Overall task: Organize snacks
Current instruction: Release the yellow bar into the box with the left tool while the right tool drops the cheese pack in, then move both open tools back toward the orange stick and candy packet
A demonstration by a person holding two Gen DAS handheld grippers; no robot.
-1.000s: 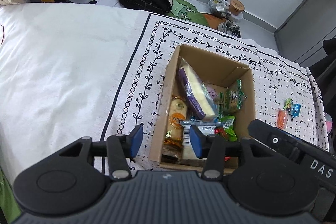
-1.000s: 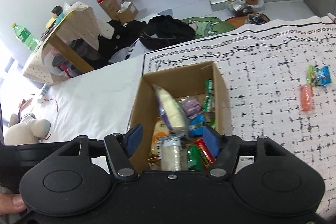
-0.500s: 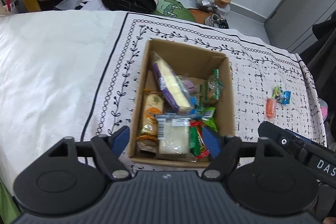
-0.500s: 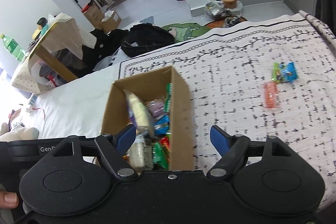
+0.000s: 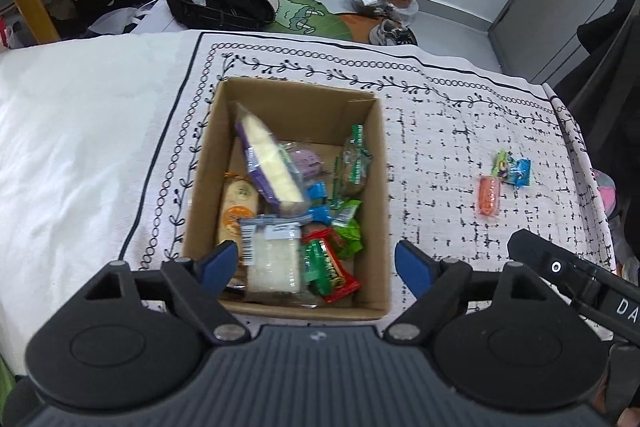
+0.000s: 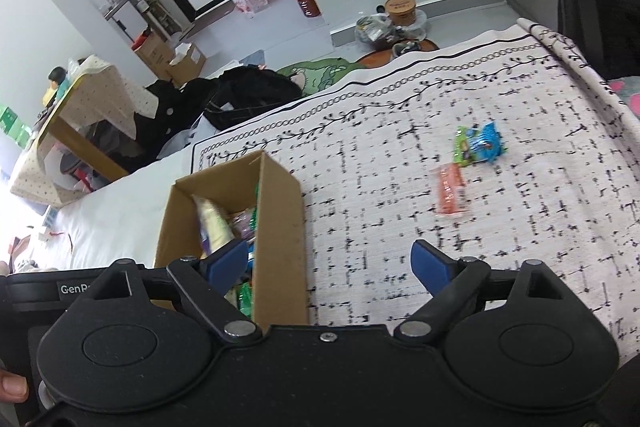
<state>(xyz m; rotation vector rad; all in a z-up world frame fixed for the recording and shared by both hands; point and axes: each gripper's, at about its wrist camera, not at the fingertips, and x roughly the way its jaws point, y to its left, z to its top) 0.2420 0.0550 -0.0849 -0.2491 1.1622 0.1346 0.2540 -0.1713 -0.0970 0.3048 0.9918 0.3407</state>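
A cardboard box (image 5: 378, 187) (image 6: 280, 223) full of wrapped snacks sits on the patterned cloth. Inside it a purple-edged pack of white wafers (image 5: 268, 159) leans over other packets. Three loose snacks lie to the right of the box: an orange packet (image 5: 490, 195) (image 6: 450, 191), a green one (image 5: 500, 163) (image 6: 462, 145) and a blue one (image 5: 520, 171) (image 6: 486, 141). My left gripper (image 5: 318, 263) hangs open above the box's near end, holding nothing. My right gripper (image 6: 330, 263) is open over the box's right wall and the cloth, short of the loose snacks.
The cloth (image 5: 440, 131) covers the right part of a white bed (image 5: 80, 131). Beyond the far edge lie a black bag (image 5: 218, 3), a green mat and jars on the floor. A wooden table (image 6: 72, 119) stands at the left. The right gripper's body (image 5: 576, 279) shows in the left wrist view.
Both grippers opened wider. The left one pulled back and centred over the box. The right one swung right, away from the box toward the loose snacks.
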